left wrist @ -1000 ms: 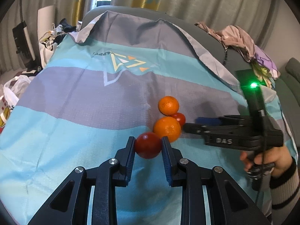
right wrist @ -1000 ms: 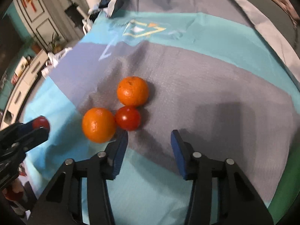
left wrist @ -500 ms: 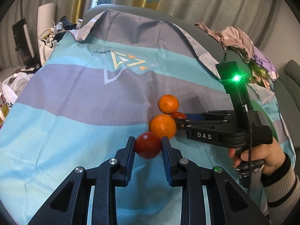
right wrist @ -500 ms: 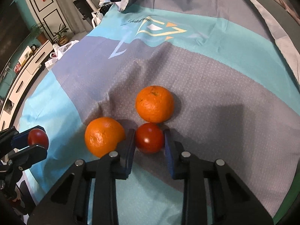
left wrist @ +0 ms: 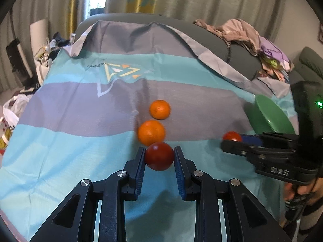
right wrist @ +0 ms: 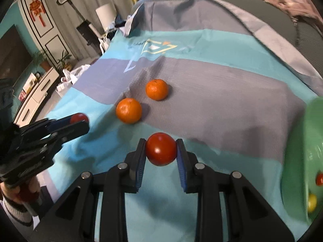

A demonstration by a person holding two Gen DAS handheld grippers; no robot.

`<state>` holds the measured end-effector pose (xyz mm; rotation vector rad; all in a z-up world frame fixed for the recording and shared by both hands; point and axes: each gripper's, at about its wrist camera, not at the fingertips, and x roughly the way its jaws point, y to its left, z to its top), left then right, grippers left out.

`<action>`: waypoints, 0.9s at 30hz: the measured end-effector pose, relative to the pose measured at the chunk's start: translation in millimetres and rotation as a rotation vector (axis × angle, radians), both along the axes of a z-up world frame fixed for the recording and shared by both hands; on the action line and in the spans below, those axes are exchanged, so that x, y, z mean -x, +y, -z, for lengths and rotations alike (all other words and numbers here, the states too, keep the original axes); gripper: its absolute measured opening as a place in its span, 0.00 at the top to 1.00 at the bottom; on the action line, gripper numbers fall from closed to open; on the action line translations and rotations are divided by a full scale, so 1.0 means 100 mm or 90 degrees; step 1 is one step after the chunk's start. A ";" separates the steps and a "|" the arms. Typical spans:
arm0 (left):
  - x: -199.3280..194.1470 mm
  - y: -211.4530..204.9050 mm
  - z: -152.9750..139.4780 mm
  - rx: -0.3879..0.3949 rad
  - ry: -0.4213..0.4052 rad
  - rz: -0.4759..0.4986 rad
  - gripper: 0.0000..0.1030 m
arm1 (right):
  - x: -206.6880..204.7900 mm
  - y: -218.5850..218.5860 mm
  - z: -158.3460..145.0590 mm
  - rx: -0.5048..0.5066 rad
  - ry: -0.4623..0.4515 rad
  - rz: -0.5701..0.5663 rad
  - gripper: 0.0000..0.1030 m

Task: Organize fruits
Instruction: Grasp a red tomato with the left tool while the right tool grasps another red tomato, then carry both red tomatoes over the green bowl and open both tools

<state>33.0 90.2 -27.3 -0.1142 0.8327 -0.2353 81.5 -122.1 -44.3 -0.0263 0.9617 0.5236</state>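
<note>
My left gripper (left wrist: 159, 157) is shut on a dark red round fruit (left wrist: 159, 155), held above the striped cloth (left wrist: 80, 109). My right gripper (right wrist: 161, 150) is shut on a red tomato (right wrist: 161, 148), lifted off the cloth; it also shows at the right of the left wrist view (left wrist: 232, 136). Two oranges (right wrist: 128, 110) (right wrist: 157, 89) lie on the grey stripe in the middle; in the left wrist view they sit just beyond my left fingertips (left wrist: 151, 132) (left wrist: 159, 109). A green bowl (right wrist: 298, 161) at the right edge holds a small red and a yellow fruit.
The cloth covers a sofa with a dark backrest (left wrist: 242, 64). A pile of clothes (left wrist: 252, 38) lies at the back right. Bags and clutter (left wrist: 12, 111) stand on the floor to the left. A TV cabinet (right wrist: 34, 92) is far left.
My right gripper closed on the tomato beside the oranges, lifted it and drew back to the right toward the green bowl. My left gripper kept hold of the dark red fruit.
</note>
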 end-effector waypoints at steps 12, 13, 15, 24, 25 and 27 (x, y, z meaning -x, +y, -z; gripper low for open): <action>0.31 -0.40 -0.27 -0.034 -0.039 0.054 0.73 | 0.58 -0.50 -0.35 -0.029 -0.051 0.060 0.72; 0.32 -0.43 -0.29 -0.036 -0.042 0.058 0.73 | 0.62 -0.53 -0.38 -0.030 -0.056 0.063 0.71; 0.36 -0.50 -0.34 -0.040 -0.050 0.067 0.73 | 0.69 -0.59 -0.42 -0.033 -0.064 0.070 0.71; 0.44 -0.83 -0.54 -0.056 -0.080 0.119 0.73 | 0.92 -0.90 -0.61 -0.044 -0.099 0.113 0.71; 0.45 -0.86 -0.55 -0.058 -0.083 0.123 0.73 | 0.94 -0.94 -0.64 -0.044 -0.105 0.119 0.71; 0.45 -0.95 -0.60 -0.060 -0.091 0.135 0.73 | 0.96 -0.99 -0.68 -0.044 -0.113 0.129 0.71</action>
